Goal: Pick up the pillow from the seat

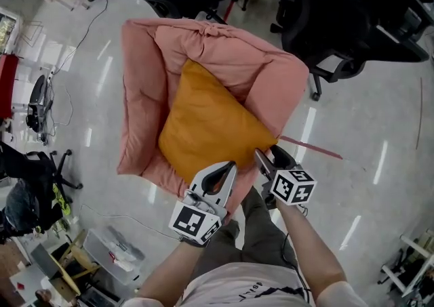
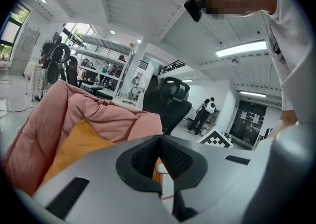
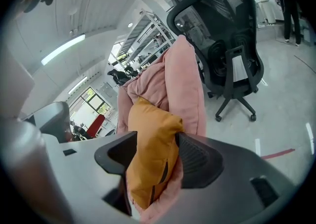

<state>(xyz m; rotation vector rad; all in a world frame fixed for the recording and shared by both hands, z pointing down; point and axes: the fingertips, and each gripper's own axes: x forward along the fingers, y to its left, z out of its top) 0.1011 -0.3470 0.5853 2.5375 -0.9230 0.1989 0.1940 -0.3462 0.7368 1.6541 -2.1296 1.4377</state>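
Far left, a pink padded seat (image 1: 139,102) on the pale floor, with an orange pillow (image 1: 210,123) lying in its hollow and leaning against the backrest. Below that, at the pillow's near edge, the left gripper (image 1: 229,167), jaws together. Just to its right, the right gripper (image 1: 268,158), jaws spread wide around the pillow's near corner, not squeezing it. Farther right, behind the seat, a black office chair (image 1: 329,17).
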